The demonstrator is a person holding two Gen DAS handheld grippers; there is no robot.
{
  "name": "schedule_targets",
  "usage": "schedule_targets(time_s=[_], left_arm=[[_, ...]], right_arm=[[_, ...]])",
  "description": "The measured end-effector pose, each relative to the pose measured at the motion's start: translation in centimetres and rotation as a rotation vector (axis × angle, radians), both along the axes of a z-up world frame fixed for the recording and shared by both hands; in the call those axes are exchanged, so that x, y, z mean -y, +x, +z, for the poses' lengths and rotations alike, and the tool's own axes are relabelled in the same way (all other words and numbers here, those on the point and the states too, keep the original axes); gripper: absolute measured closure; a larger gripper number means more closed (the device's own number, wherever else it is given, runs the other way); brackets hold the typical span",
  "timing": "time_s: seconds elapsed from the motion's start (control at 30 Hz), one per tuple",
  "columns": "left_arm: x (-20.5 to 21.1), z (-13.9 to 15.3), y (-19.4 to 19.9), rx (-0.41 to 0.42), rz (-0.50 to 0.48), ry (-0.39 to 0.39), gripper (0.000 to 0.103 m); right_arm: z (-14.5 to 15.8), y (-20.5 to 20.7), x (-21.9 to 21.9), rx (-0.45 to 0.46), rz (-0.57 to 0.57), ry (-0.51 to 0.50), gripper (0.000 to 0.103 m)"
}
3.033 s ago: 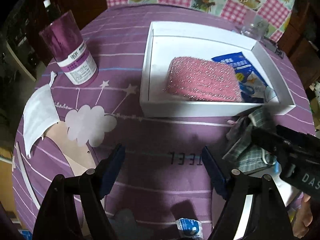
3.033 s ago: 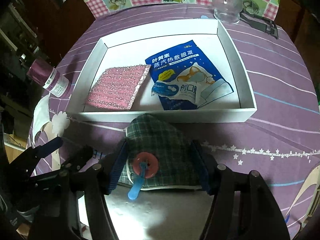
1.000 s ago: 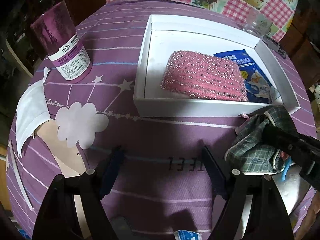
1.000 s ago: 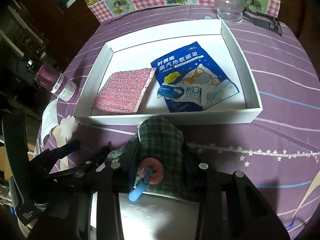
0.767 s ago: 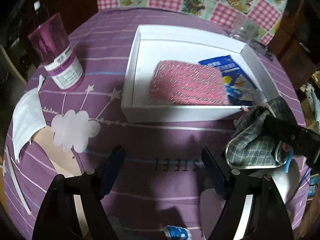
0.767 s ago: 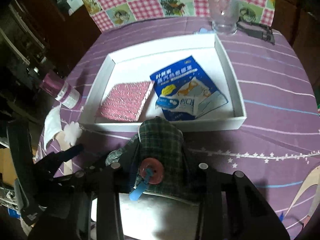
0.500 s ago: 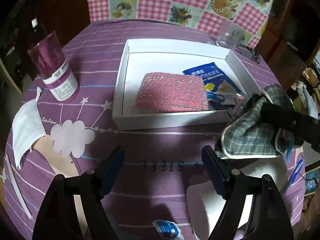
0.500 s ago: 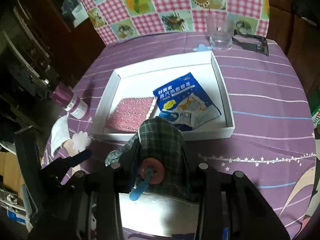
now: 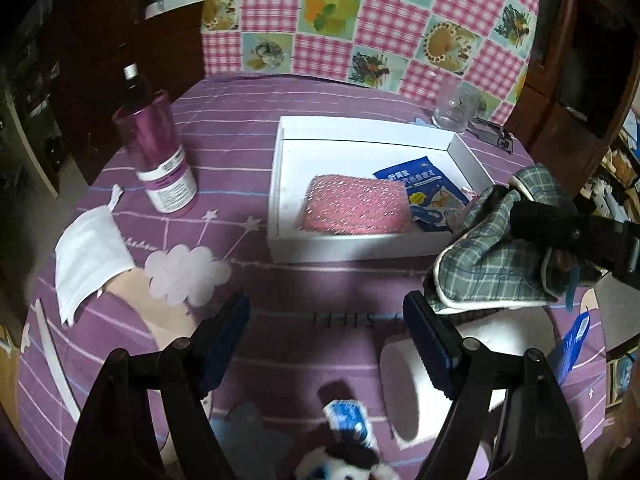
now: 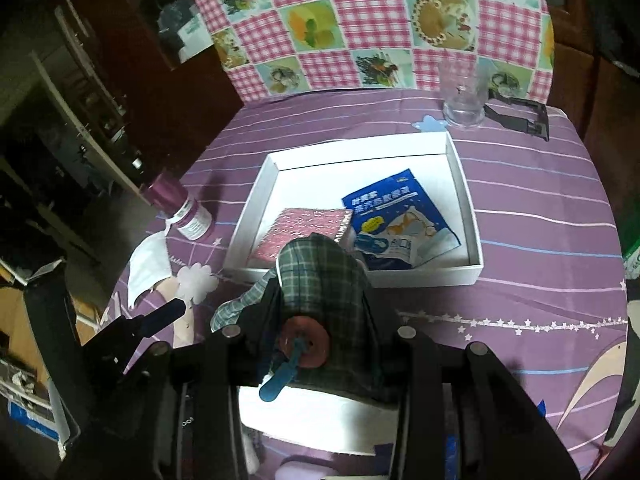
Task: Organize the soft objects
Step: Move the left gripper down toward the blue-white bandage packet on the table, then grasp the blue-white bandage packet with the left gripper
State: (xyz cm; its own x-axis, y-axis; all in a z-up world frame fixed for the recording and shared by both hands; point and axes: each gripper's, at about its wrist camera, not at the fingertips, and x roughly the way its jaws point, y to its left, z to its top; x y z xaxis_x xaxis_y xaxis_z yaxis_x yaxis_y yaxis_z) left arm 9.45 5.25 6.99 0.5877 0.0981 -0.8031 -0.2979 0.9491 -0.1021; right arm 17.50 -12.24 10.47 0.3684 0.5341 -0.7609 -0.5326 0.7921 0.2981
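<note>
Right wrist, plaid mask [image 10: 320, 276] clamped between jaws

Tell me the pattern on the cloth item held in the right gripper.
Green-grey plaid with white edging on the soft fabric pouch; the left wrist view shows it best.

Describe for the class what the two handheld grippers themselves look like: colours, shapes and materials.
Both are matt black frames. The left gripper has two angled black struts with round silver pivot bolts, ending in fingers faced with ribbed dark blue pads. The right gripper is built the same way: broad black arms and silver bolts. No cables, sleeves or markings can be seen.
</note>
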Motion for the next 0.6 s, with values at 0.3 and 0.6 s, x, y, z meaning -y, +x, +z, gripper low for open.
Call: schedule_targets(time_s=[0.3,0.6], left_arm=[[-1.0,-0.2,-3.0,-0.021,0.057,-0.063,0.024],[-0.3,-2.8,-3.8,-0.093,0.035,-0.164,0.025]], right_arm=[[0.7,-2.7,-2.0,0.042,0.084,-0.079,0.064],[0.5,-2.8,-1.9,0.019,0.091,-0.110,0.064]])
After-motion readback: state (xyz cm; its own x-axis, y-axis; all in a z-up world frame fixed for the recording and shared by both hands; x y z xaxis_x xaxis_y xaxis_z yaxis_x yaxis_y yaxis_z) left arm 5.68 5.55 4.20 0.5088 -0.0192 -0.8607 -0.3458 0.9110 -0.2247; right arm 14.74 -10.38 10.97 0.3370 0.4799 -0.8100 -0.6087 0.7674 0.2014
